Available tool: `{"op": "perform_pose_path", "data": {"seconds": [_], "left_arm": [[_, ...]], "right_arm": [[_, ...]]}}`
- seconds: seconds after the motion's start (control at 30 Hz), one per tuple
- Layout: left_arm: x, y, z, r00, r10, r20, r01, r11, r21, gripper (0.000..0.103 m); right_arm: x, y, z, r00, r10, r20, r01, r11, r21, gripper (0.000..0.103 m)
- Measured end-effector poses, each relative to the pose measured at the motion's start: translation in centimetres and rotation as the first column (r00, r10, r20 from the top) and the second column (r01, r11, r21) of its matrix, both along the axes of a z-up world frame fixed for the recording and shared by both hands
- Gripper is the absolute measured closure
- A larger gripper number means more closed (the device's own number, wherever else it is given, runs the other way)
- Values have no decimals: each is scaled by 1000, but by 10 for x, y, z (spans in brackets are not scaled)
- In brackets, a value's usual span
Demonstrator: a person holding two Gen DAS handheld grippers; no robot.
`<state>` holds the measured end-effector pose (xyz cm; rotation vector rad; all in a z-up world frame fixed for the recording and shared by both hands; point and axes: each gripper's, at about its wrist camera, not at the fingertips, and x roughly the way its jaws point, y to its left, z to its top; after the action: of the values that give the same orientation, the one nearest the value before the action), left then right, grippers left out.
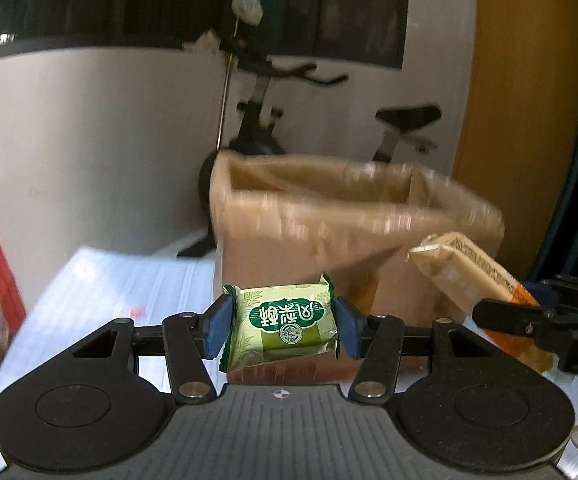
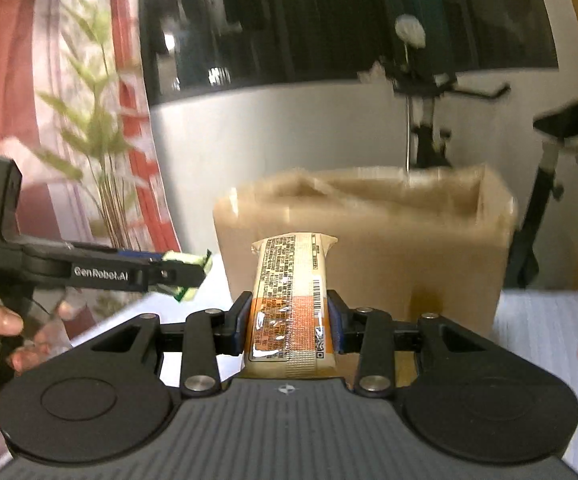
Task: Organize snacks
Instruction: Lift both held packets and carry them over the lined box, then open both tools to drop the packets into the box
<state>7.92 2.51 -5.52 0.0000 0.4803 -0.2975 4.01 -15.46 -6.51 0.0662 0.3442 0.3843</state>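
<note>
My left gripper (image 1: pixel 283 326) is shut on a small green snack packet (image 1: pixel 283 326) and holds it above the white table (image 1: pixel 101 292), just in front of a tan open-topped box (image 1: pixel 329 216). My right gripper (image 2: pixel 289 324) is shut on a long beige and orange snack bar (image 2: pixel 289 300), pointed at the same box (image 2: pixel 369 240). In the left wrist view the right gripper (image 1: pixel 501 312) with its bar (image 1: pixel 465 272) comes in from the right. In the right wrist view the left gripper (image 2: pixel 181 276) with the green packet (image 2: pixel 189 266) comes in from the left.
An exercise bike (image 1: pixel 273 128) stands behind the box against a white wall. A potted plant (image 2: pixel 97 140) and a red-and-white banner (image 2: pixel 137 160) are at the left. A yellow-brown panel (image 1: pixel 521 100) rises at the right. The white table (image 2: pixel 549 340) extends to the box's right.
</note>
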Motion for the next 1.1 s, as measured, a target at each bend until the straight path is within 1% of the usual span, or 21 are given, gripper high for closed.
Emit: {"op": "perform_pose_path", "data": {"seconds": [0.1, 0.13, 0.23, 0.3, 0.4, 0.47, 0.57, 0.67, 0.8, 0.87, 0.9, 0.93, 0.97, 1.0, 1.03, 1.07, 1.1], "left_arm": [[12, -5, 20, 999, -13, 37, 13, 1000, -9, 45], [18, -13, 24, 999, -16, 46, 16, 1000, -8, 45], [37, -26, 39, 997, -34, 67, 35, 999, -17, 45], [53, -39, 47, 996, -53, 75, 54, 998, -23, 45], [80, -57, 53, 996, -61, 68, 63, 998, -27, 45], [99, -68, 53, 996, -70, 54, 72, 997, -22, 45], [121, -85, 47, 997, -73, 31, 72, 997, 11, 45], [137, -90, 36, 997, -75, -6, 75, 997, -5, 45], [144, -91, 24, 997, -70, -26, 70, 998, -8, 43], [143, -87, 18, 997, -63, -42, 63, 998, -7, 39], [142, -85, 17, 997, -63, -51, 62, 998, -13, 36], [142, -81, 16, 997, -63, -54, 61, 998, -23, 31], [140, -77, 16, 997, -64, -54, 62, 998, -32, 28], [139, -75, 18, 997, -64, -47, 62, 997, -34, 23], [137, -73, 21, 997, -61, -36, 60, 998, -29, 19], [138, -73, 25, 998, -59, -24, 58, 998, -21, 18], [136, -72, 29, 998, -56, -10, 56, 998, -11, 16]], "right_arm": [[15, -5, 23, 998, -8, 55, 8, 1000, -10, 63], [20, -7, 29, 997, -16, 71, 17, 1000, -18, 63], [48, -14, 45, 993, -56, 100, 61, 997, -47, 63], [71, -20, 49, 993, -79, 86, 83, 995, -55, 63], [109, -28, 51, 992, -117, 47, 121, 988, -98, 63], [126, -35, 51, 990, -138, 21, 139, 984, -107, 63], [144, -43, 46, 986, -164, -17, 160, 979, -125, 63], [154, -47, 39, 981, -184, -55, 176, 975, -136, 63], [157, -52, 29, 974, -207, -97, 193, 971, -138, 62], [157, -53, 24, 971, -212, -114, 193, 969, -152, 61], [158, -53, 23, 970, -216, -116, 197, 968, -153, 57], [156, -54, 22, 968, -221, -117, 204, 968, -146, 44], [155, -55, 24, 967, -227, -120, 210, 968, -138, 37], [154, -56, 25, 966, -231, -120, 216, 968, -126, 30], [152, -57, 27, 966, -232, -118, 219, 969, -116, 29], [150, -58, 30, 965, -233, -117, 220, 969, -113, 28], [147, -58, 32, 965, -236, -116, 223, 968, -117, 24]]}}
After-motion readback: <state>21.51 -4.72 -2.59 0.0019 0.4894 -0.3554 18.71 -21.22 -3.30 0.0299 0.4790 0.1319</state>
